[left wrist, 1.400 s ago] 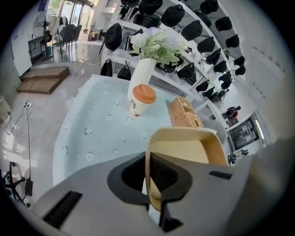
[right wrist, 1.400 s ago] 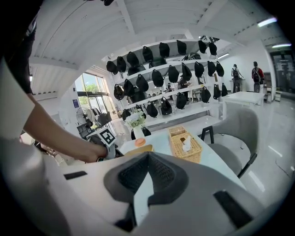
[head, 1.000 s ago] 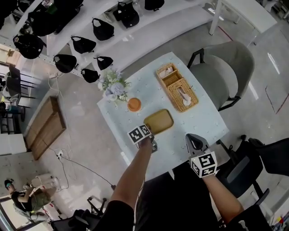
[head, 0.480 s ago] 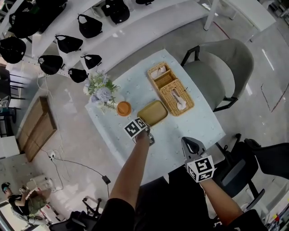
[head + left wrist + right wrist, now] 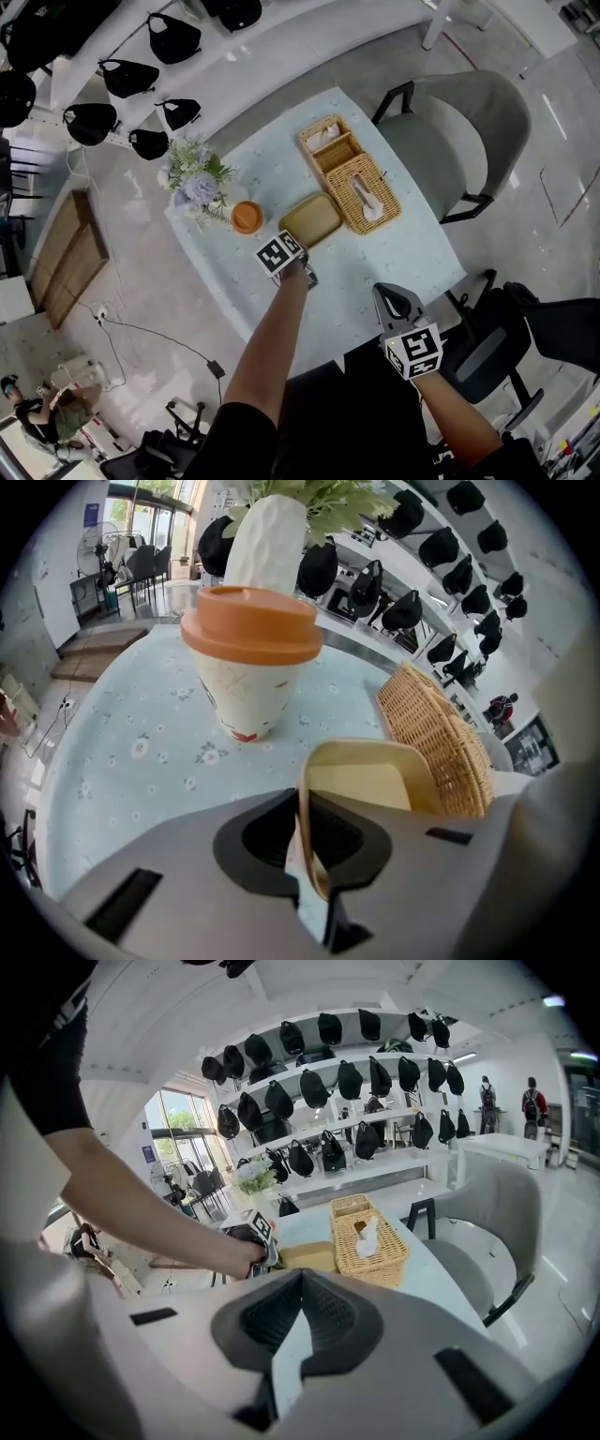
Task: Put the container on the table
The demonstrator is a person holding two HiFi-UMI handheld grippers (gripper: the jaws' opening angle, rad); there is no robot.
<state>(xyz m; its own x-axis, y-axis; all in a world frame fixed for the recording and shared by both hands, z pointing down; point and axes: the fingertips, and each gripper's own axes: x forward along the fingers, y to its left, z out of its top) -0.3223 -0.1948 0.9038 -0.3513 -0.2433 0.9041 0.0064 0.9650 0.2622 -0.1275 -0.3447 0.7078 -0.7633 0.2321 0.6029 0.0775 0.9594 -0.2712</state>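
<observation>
Mustard-yellow shallow plastic container (image 5: 375,782), near rim pinched in the left gripper's (image 5: 305,808) jaws, juts ahead of them, low over the pale flowered table (image 5: 122,752). Placing step: next, settle it flat, then release. Right gripper's (image 5: 300,1283) jaws together, empty.

Probably a shop, handbags (image 5: 175,39) on shelves (image 5: 281,37)

Bright showroom-type place, shiny pale floor (image 5: 159,319). Square table (image 5: 384,258) with a light blue flowery cloth, grey padded chair (image 5: 459,131) on its far right side. White shelves (image 5: 244,56) of black bags (image 5: 173,37) along the far wall, big windows (image 5: 178,1110) far left, wooden board (image 5: 61,267) on the floor at left.
</observation>
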